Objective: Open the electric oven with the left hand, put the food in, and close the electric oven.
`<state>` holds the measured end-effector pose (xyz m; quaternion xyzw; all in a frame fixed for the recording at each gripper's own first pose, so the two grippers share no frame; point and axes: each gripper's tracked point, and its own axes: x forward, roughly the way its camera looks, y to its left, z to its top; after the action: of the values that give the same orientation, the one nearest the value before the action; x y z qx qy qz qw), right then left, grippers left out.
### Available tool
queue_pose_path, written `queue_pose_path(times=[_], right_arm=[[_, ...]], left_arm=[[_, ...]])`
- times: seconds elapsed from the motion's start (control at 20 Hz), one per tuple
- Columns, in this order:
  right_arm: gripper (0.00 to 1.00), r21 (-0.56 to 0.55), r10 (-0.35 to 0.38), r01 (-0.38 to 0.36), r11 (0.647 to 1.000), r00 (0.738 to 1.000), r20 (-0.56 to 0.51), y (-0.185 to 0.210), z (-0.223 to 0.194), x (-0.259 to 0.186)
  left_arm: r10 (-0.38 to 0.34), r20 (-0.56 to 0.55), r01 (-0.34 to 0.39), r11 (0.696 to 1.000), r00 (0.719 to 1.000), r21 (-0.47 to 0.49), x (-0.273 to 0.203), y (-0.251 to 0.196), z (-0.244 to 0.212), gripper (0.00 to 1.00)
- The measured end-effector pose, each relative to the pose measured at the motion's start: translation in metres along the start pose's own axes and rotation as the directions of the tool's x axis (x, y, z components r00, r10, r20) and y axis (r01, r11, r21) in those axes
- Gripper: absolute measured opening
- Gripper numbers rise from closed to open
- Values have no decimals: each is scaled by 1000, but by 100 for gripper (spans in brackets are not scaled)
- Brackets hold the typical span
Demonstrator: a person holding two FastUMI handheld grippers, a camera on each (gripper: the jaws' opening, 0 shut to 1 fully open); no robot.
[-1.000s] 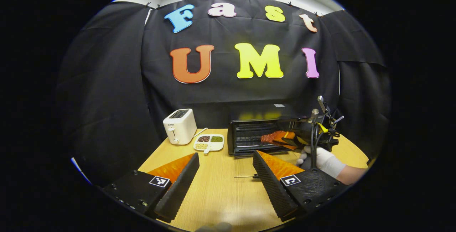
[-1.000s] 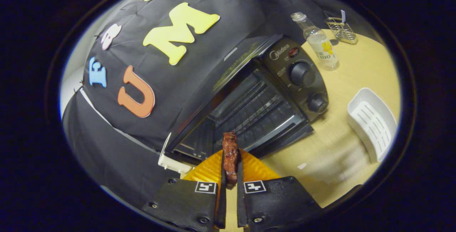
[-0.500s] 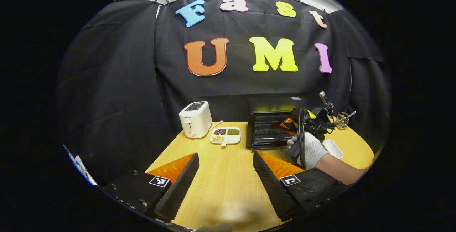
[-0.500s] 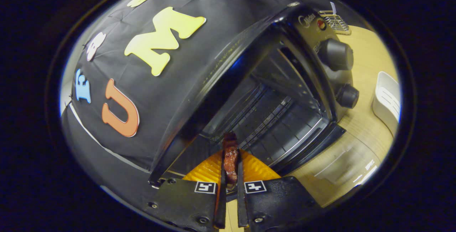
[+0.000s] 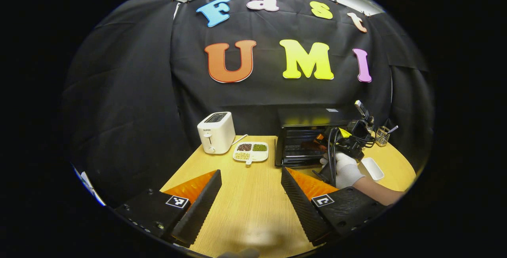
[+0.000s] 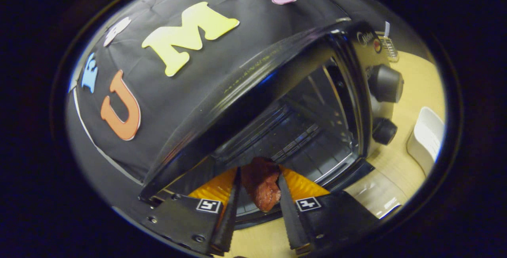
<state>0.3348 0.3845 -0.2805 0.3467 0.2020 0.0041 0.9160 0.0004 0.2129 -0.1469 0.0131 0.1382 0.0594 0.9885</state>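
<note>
Both tools spread: right tool (image 6: 257,182) flanks glossy lumpy meat (image 6: 262,186) at wire-racked oven (image 6: 301,131).

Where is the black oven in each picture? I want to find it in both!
Left gripper view: the electric oven sits small at the back of the table, right of middle, door open, beside the divided snack plate.
Right gripper view: the electric oven is huge and tilted across the middle, door open.
Shared landmark: the white tray on the table by the oven's knob side.
</note>
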Motion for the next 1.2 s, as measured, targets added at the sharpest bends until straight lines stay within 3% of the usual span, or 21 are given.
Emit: queue_pose_path(times=[0.05, 0.2, 0.25, 0.45, 0.7, 0.8, 0.95, 1.1, 1.2], right_arm=[[63, -23, -5, 6, 1000, 1000, 11, -1, 1, 1], [75, -109, -22, 26, 994, 999, 39, -4, 7, -4], [85, -130, -10, 15, 991, 999, 39, -1, 9, -8], [89, -203, 10, -5, 979, 1000, 21, 4, 13, -24], [88, -280, 69, -71, 957, 997, -17, 10, 25, -79], [95, -344, 86, -90, 935, 996, -25, 6, 36, -108], [95, -442, 82, -82, 893, 996, -18, -9, 67, -155], [95, -505, 125, -102, 857, 992, 11, -18, 104, -209], [98, -553, 106, -79, 829, 994, 17, -37, 124, -237]], left_arm=[[-5, 4, 5, 1000, 1000, 2, 0, 0, 1, 97], [-17, 2, 17, 1000, 1000, 5, 2, -3, 1, 96], [-22, 4, 22, 1000, 1000, 5, 2, -5, 2, 97], [-35, 5, 35, 999, 999, -1, 4, -9, 6, 96], [-58, 41, 57, 998, 997, 32, 3, -21, 25, 97], [-62, 56, 60, 997, 996, 45, 0, -26, 34, 97], [-75, 86, 71, 996, 993, 59, -7, -35, 47, 97], [-75, 113, 68, 996, 991, 61, -13, -44, 54, 97], [-71, 128, 64, 996, 989, 58, -16, -55, 57, 97]])
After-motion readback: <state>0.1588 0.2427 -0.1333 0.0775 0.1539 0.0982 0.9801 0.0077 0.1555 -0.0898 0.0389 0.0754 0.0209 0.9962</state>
